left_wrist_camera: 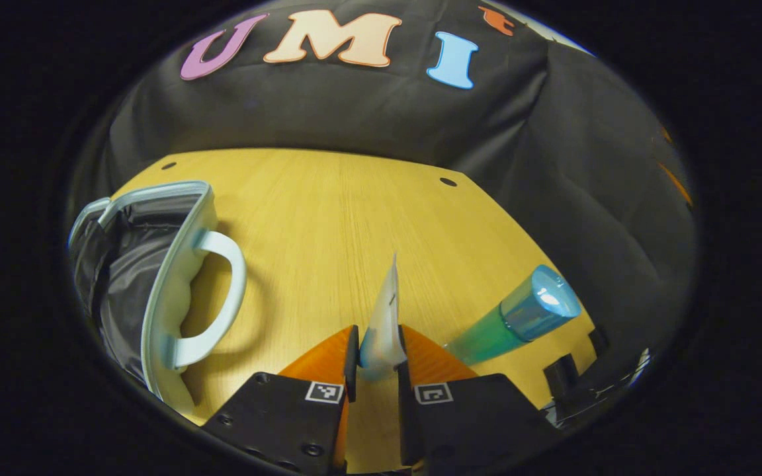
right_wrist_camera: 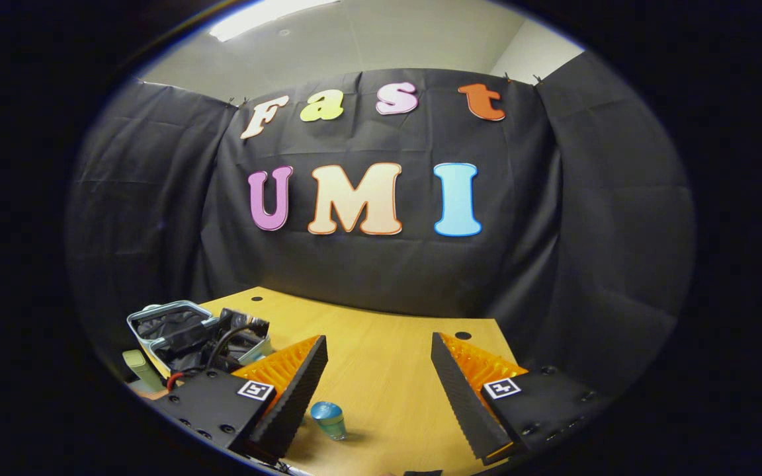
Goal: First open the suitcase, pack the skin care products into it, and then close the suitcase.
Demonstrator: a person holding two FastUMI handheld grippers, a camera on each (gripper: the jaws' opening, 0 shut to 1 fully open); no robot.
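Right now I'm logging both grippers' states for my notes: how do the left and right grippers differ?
The left gripper is shut on a white tube; the right gripper is open and holds nothing. The left gripper points down at the wooden table beside the open suitcase; the right gripper points level at the booth wall, with a teal bottle standing between its fingers' line. Both are over the table.

Left tongs (left_wrist_camera: 378, 360) pinch a white tube (left_wrist_camera: 384, 324) beside the open suitcase (left_wrist_camera: 156, 284).
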